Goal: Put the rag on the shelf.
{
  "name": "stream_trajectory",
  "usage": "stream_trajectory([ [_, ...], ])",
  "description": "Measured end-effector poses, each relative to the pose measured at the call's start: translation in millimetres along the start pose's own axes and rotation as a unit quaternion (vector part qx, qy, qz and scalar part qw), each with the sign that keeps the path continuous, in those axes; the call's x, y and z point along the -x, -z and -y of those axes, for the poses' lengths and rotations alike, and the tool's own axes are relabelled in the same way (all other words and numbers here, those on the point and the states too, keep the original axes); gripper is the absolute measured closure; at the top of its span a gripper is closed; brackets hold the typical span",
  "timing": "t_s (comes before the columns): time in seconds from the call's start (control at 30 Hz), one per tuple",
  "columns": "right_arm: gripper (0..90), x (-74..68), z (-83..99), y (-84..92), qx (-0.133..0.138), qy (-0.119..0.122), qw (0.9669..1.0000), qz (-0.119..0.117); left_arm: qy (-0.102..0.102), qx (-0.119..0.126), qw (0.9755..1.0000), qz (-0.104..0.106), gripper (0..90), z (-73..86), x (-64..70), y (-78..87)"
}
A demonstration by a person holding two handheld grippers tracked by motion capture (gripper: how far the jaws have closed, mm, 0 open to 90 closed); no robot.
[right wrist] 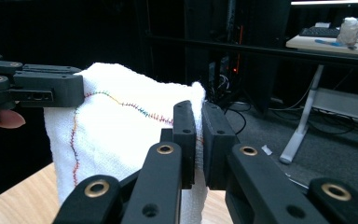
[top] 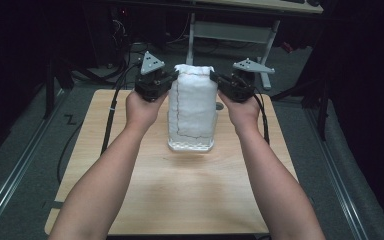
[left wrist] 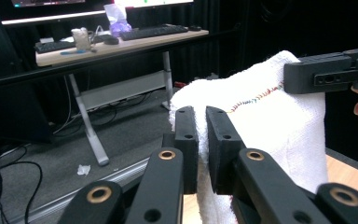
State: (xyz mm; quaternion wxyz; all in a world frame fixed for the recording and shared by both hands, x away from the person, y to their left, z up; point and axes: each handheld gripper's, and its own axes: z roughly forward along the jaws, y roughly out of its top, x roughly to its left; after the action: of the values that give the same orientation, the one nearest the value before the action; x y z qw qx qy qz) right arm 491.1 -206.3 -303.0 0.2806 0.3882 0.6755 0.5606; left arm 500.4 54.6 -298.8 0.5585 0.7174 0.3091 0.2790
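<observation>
1. Nearest the high camera, two bare forearms come up from the bottom edge, one hand on each tool.
2. Above them a white towel [top: 192, 100] hangs lifted over the far half of the wooden table [top: 180, 200], held by its two top corners and stretched between the tools.
3. Left gripper [top: 171, 80] is clamped on the towel's top left corner; in its own view the two black pads [left wrist: 186, 140] stand nearly together with white cloth pinched between them.
4. Right gripper [top: 219, 81] is clamped on the top right corner; in the right gripper view the cloth edge runs down through the narrow slot between its pads [right wrist: 184, 140].
5. Coloured stitching [right wrist: 121, 103] runs along the towel's top hem and down one side; from above it reads as a dark line.
6. Beneath the towel's lower edge sits a white basket [top: 191, 145], on the table; the cloth seems to reach its rim, though the angle does not show whether they touch.
7. Behind the table a desk [left wrist: 121, 42] carries keyboards and a small jar, well apart from the work.
</observation>
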Motion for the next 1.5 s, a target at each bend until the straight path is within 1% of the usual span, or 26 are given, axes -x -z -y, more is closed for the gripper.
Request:
stream_trajectory([
  [0.03, 85.8, 4.2, -0.9, -4.2, -0.005, -0.003, 1.0, 0.001, 0.002, -0.008, 1.0, -0.002, 83.8, 0.7, -3.4, -7.1],
  [0.13, 85.7, 9.7, -0.1, -11.4, -0.008, -0.004, 0.9999, 0.004, 0.004, -0.011, 0.9999, -0.005, 83.8, 2.3, -6.5, -13.7],
  [0.2, 85.7, 10.8, 0.9, -13.6, -0.01, -0.006, 0.9999, 0.005, 0.013, -0.012, 0.9998, -0.005, 83.7, 4.9, -9.3, -19.1],
  [0.27, 85.7, 13.3, 3.6, -18.1, -0.015, -0.007, 0.9998, 0.008, 0.016, -0.015, 0.9997, -0.006, 83.7, 7.9, -11.8, -23.7],
  [0.33, 85.7, 15.7, 5.7, -21.5, -0.02, -0.007, 0.9997, 0.008, 0.019, -0.022, 0.9996, -0.006, 83.6, 12.1, -14.0, -28.9],
  [0.37, 85.7, 18.6, 8.2, -26.1, -0.027, -0.008, 0.9996, 0.007, 0.018, -0.032, 0.9993, -0.008, 83.5, 16.8, -16.3, -34.3],
  [0.4, 85.7, 18.6, 8.2, -26.1, -0.027, -0.008, 0.9996, 0.007, 0.018, -0.032, 0.9993, -0.008, 83.4, 16.8, -16.3, -34.3],
  [0.43, 85.6, 20.9, 11.1, -30.8, -0.033, -0.01, 0.9994, 0.006, 0.016, -0.043, 0.9988, -0.015, 83.3, 20.5, -18.5, -39.6],
  [0.5, 85.6, 21.4, 12.4, -33.3, -0.035, -0.01, 0.9993, 0.004, 0.02, -0.045, 0.9987, -0.016, 83.2, 22.0, -19.3, -41.8],
  [0.53, 85.6, 22.4, 15.4, -38.3, -0.043, -0.008, 0.999, 0.009, 0.023, -0.049, 0.9984, -0.016, 83.2, 23.5, -20.4, -43.8],
  [0.57, 85.6, 23.6, 17.1, -40.9, -0.048, -0.008, 0.9988, 0.011, 0.028, -0.06, 0.9977, -0.015, 83.1, 27.8, -22.7, -48.7],
  [0.6, 85.6, 23.6, 17.1, -40.9, -0.048, -0.008, 0.9988, 0.011, 0.028, -0.06, 0.9977, -0.015, 83.1, 27.8, -22.7, -48.7],
  [0.63, 85.5, 26.1, 21.1, -46.4, -0.061, -0.008, 0.998, 0.012, 0.029, -0.067, 0.9973, -0.013, 82.9, 30.2, -23.9, -50.7],
  [0.7, 85.4, 27.3, 26.3, -51.7, -0.078, -0.001, 0.9969, 0.014, 0.043, -0.082, 0.9956, -0.008, 82.6, 38.5, -27.4, -56.7],
  [0.8, 85.3, 29.8, 34.4, -57.6, -0.095, -0.005, 0.9953, 0.016, 0.057, -0.096, 0.9937, 0.001, 81.9, 46.8, -30.0, -61.3],
  [0.83, 85.2, 30.1, 36.3, -58.6, -0.098, -0.006, 0.995, 0.018, 0.063, -0.105, 0.9924, 0.003, 81.4, 49.8, -30.8, -63.0],
  [0.9, 84.6, 29.6, 41.0, -60.3, -0.102, -0.003, 0.9946, 0.02, 0.062, -0.107, 0.9923, 0.002, 79.6, 52.0, -30.9, -63.4],
  [0.93, 83.1, 29.4, 42.8, -60.7, -0.102, -0.001, 0.9945, 0.024, 0.07, -0.108, 0.9917, 0.002, 77.1, 55.4, -32.0, -63.6],
  [1.0, 80.1, 30.2, 45.3, -61.1, -0.104, -0.004, 0.9942, 0.027, 0.08, -0.105, 0.9912, -0.002, 70.2, 56.8, -33.6, -62.7],
  [1.03, 78.5, 31.4, 46.0, -61.2, -0.104, -0.009, 0.9941, 0.026, 0.087, -0.104, 0.9908, 0.001, 67.6, 56.7, -34.7, -61.7],
  [1.1, 78.0, 32.2, 46.2, -60.8, -0.105, -0.013, 0.9941, 0.027, 0.091, -0.101, 0.9907, 0.004, 66.9, 56.3, -35.4, -60.4],
  [1.2, 76.8, 31.7, 44.1, -59.2, -0.103, -0.005, 0.9941, 0.032, 0.084, -0.091, 0.9923, 0.003, 61.1, 53.3, -34.4, -56.6],
  [1.3, 75.7, 31.6, 42.6, -58.2, -0.102, -0.006, 0.9941, 0.036, 0.085, -0.09, 0.9922, 0.003, 60.1, 52.4, -34.4, -55.2],
  [1.33, 75.6, 31.7, 42.4, -57.9, -0.101, -0.006, 0.9942, 0.036, 0.084, -0.084, 0.9929, -0.001, 60.2, 51.0, -34.4, -53.0],
  [1.4, 75.9, 31.8, 42.2, -57.4, -0.104, -0.002, 0.9939, 0.038, 0.086, -0.079, 0.9932, -0.001, 60.1, 49.3, -34.4, -51.4],
  [1.5, 75.9, 31.9, 42.5, -56.5, -0.106, -0.004, 0.9936, 0.038, 0.084, -0.08, 0.9933, -0.002, 59.6, 49.1, -34.3, -50.9],
])
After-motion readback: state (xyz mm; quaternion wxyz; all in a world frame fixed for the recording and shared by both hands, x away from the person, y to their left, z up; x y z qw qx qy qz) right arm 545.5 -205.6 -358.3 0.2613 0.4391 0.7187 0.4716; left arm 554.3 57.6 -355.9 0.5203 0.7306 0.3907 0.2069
